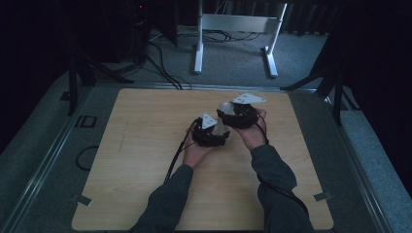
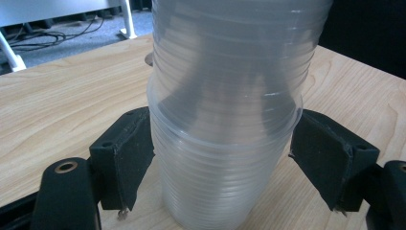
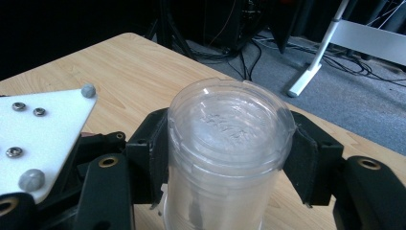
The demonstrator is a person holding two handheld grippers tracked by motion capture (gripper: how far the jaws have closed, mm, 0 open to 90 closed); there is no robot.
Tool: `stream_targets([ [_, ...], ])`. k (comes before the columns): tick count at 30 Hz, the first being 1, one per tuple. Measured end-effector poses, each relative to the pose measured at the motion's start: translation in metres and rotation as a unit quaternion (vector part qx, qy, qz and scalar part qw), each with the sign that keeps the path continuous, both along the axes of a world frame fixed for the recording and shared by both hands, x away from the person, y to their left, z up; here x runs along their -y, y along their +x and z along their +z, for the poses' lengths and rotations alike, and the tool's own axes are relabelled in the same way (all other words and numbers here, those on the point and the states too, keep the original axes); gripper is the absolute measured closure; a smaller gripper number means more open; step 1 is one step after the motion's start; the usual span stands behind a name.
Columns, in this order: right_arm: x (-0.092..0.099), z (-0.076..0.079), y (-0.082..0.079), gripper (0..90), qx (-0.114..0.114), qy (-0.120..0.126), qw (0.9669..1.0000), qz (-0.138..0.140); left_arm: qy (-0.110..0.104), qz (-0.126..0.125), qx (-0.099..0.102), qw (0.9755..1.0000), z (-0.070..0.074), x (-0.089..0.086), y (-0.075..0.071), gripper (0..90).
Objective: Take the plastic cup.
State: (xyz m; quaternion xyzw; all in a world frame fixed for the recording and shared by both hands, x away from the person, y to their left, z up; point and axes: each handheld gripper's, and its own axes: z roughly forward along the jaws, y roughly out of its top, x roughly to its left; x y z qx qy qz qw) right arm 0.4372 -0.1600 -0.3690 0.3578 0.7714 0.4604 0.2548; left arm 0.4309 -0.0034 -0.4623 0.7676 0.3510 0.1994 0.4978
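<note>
A stack of clear plastic cups (image 1: pixel 223 122) stands bottom-up near the middle of the wooden table (image 1: pixel 145 155), leaning a little. In the left gripper view my left gripper (image 2: pixel 222 143) is shut on the lower part of the stack (image 2: pixel 225 158), one black pad pressing each side. My right gripper (image 3: pixel 230 143) is closed around the top cup (image 3: pixel 230 129), whose embossed base faces the camera, and both pads touch its sides. In the high view the left gripper (image 1: pixel 212 132) sits just below and left of the right gripper (image 1: pixel 239 115), each held in a hand.
Bare tabletop lies on all sides of the hands. A grey metal frame (image 1: pixel 58 141) borders the table. Beyond the far edge a white desk stand (image 1: pixel 235 29) and loose cables (image 1: pixel 160 63) sit on the carpet. Each gripper trails a black cable (image 1: pixel 176 155).
</note>
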Motion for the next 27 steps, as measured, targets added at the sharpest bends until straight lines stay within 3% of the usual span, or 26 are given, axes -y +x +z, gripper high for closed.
stream_targets([
  [14, 0.0020, 0.0048, 0.0009, 39.2, -0.005, 0.004, 1.0000, 0.002, 0.009, 0.004, 0.011, 0.9999, 0.0016, 0.0014, -0.0018, 23.6],
  [27, 0.0031, 0.0050, 0.0015, 39.3, -0.014, 0.015, 0.9998, 0.003, -0.001, 0.006, 0.013, 0.9999, 0.0022, 0.0067, 0.0011, 19.3],
])
